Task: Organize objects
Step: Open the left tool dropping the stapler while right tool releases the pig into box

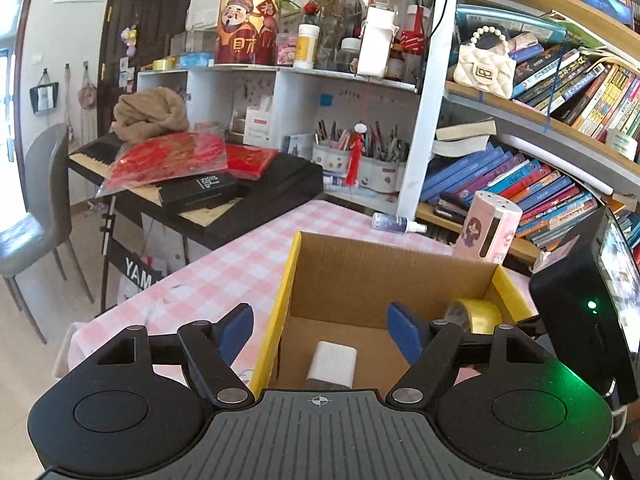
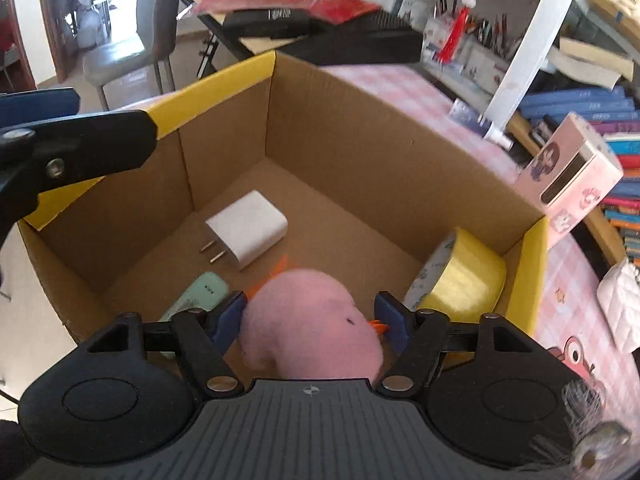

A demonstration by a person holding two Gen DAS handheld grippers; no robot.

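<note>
A cardboard box with a yellow rim [image 1: 280, 304] [image 2: 224, 76] stands on the pink checked tablecloth. In it lie a white charger plug [image 2: 250, 232] [image 1: 332, 364], a yellow tape roll [image 2: 464, 276] [image 1: 478, 316] and a mint green item [image 2: 196, 296]. My right gripper [image 2: 310, 320] is shut on a pink plush toy [image 2: 312, 324] with orange bits, held over the box's near side. My left gripper [image 1: 320, 332] is open and empty, just above the box's near left edge. Its finger shows in the right wrist view [image 2: 72, 144].
A pink cartoon-printed dispenser [image 1: 490, 228] [image 2: 572, 176] and a spray bottle [image 1: 396, 223] stand beyond the box. Bookshelves [image 1: 540, 184] fill the right. A keyboard [image 1: 192, 184] with red bags is behind left, next to a grey chair [image 1: 36, 216]. A white quilted item [image 2: 620, 296] lies right.
</note>
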